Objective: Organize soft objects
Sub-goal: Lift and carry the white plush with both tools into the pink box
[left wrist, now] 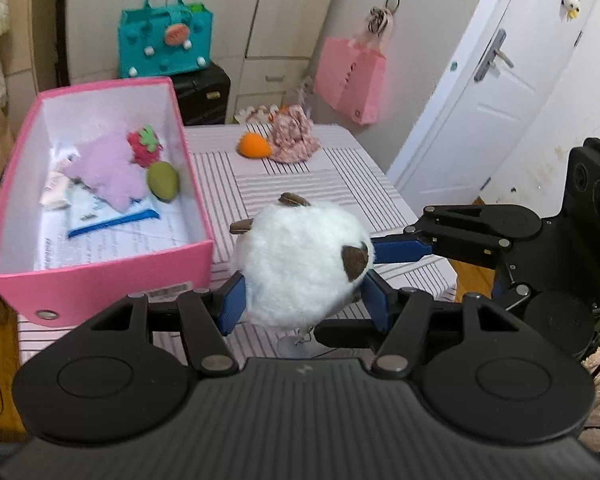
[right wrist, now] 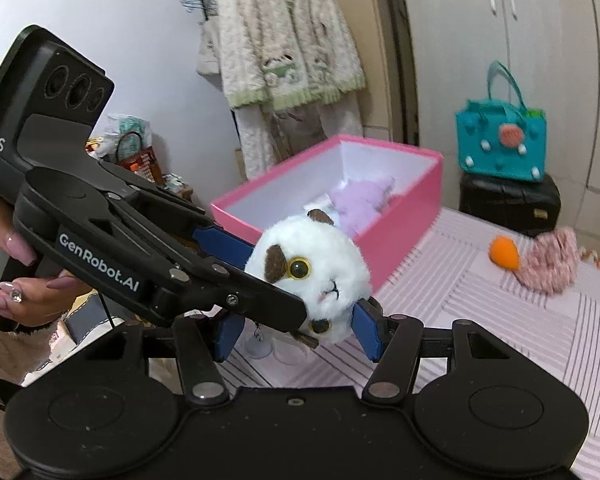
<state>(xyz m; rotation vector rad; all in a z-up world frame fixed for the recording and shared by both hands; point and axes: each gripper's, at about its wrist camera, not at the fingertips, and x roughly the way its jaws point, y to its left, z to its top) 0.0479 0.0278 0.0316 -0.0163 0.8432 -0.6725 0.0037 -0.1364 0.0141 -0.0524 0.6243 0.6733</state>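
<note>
A white plush head with brown ears (left wrist: pixel 300 268) hangs above the striped table, just right of the pink box (left wrist: pixel 100 280). My left gripper (left wrist: pixel 304 304) is shut on it, pads on both sides. My right gripper (right wrist: pixel 298 332) also closes around the plush (right wrist: pixel 312 268) from the other side, its finger (left wrist: pixel 400 250) touching the toy. The box holds a purple star plush (left wrist: pixel 108 168), a red strawberry (left wrist: pixel 144 146) and a green soft piece (left wrist: pixel 163 180) on papers. An orange soft toy (left wrist: pixel 253 145) and a pink floral fabric piece (left wrist: pixel 294 140) lie at the table's far end.
A teal handbag (left wrist: pixel 164 36) sits on a black case (left wrist: pixel 204 96) behind the box. A pink bag (left wrist: pixel 350 76) hangs on the cupboard. A white door (left wrist: pixel 480 92) is at the right. The table edge (left wrist: pixel 432 276) drops off at the right.
</note>
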